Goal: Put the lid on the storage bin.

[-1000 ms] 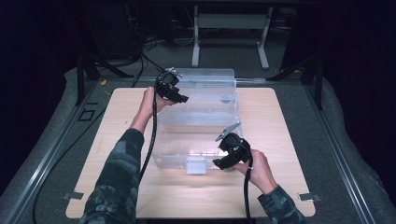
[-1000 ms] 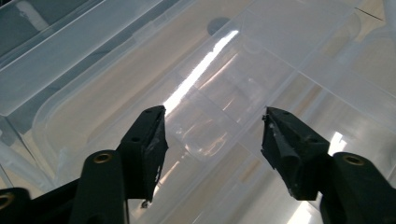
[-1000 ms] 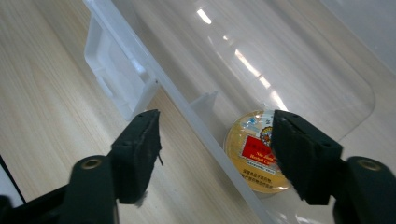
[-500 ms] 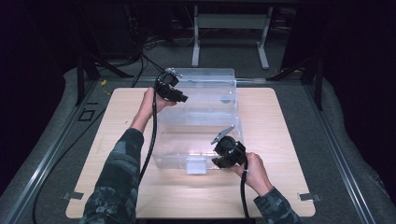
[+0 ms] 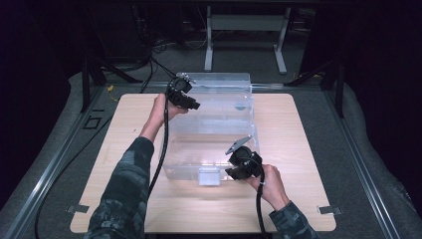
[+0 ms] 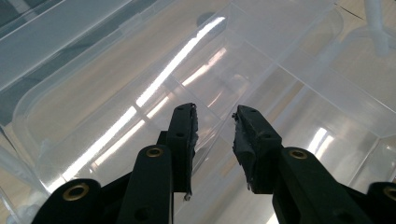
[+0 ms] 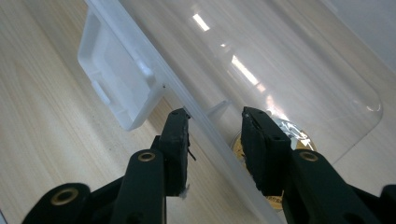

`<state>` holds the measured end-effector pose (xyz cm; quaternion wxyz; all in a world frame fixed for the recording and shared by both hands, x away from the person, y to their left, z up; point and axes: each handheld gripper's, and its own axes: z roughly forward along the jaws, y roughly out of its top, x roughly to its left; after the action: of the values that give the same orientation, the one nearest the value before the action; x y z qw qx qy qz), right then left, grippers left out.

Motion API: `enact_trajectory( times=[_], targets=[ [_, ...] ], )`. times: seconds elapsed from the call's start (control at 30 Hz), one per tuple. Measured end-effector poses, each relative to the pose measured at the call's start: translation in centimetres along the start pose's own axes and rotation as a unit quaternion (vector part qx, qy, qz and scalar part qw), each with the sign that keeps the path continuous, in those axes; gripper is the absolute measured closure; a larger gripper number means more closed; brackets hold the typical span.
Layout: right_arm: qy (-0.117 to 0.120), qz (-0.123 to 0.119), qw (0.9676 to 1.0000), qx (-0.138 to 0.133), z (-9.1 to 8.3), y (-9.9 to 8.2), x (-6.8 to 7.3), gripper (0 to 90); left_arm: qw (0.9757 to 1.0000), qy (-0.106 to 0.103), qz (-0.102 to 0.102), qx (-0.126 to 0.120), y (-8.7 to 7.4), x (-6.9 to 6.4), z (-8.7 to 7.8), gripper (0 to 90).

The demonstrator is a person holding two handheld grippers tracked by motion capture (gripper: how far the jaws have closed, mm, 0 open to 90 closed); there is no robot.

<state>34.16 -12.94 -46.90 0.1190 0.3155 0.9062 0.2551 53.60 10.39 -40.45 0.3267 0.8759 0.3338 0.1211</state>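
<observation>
The clear plastic storage box (image 5: 214, 129) stands on the wooden tabletop (image 5: 298, 144), lengthwise from the far edge toward the near one, a little left of the middle. A white latch (image 5: 208, 176) hangs at the middle of its near end; in the right gripper view the latch (image 7: 119, 77) lies just left of the jaws. Bare wood runs wide along the right edge and the near edge, with a narrower strip on the left; dark carpet surrounds the tabletop.

The left gripper (image 5: 183, 95) sits at the box's far left corner. In the left gripper view its jaws straddle a thin clear wall of the box (image 6: 261, 74) and have just been closing; whether the pads press it cannot be told.

The right gripper (image 5: 242, 167) is at the near right corner, its jaws around the near rim (image 7: 201, 121), one pad outside and one inside. A round gold-coloured thing (image 7: 285, 144) shows through the plastic behind the inner pad.
</observation>
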Motion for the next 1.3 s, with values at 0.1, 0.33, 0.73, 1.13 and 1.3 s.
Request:
enact_trajectory(
  times=[0.1,0.33,0.73,1.13,1.3],
  targets=[
    [-0.004,0.002,1.0000,-0.004,0.1,-0.1,0.1,62.2,1.0000,0.000,-0.004,-0.003,-0.1,-0.1,-0.1,68.1],
    [0.026,0.028,0.9989,-0.026,0.8,-0.8,-0.3,62.0,0.9999,-0.008,0.004,0.004,-0.1,-0.3,-0.3,70.7],
    [-0.002,0.024,0.9992,-0.031,0.9,-0.9,0.2,59.9,0.9998,-0.003,0.016,0.007,0.2,-1.2,-0.8,73.2],
    [-0.014,0.034,0.9985,-0.040,1.0,-0.8,0.1,55.9,0.9998,0.004,0.022,0.000,0.0,-1.7,-1.5,75.2],
    [-0.015,0.034,0.9983,-0.045,1.1,-0.9,0.1,55.2,0.9996,0.006,0.028,-0.003,-0.1,-2.1,-1.7,75.6]
  ],
)
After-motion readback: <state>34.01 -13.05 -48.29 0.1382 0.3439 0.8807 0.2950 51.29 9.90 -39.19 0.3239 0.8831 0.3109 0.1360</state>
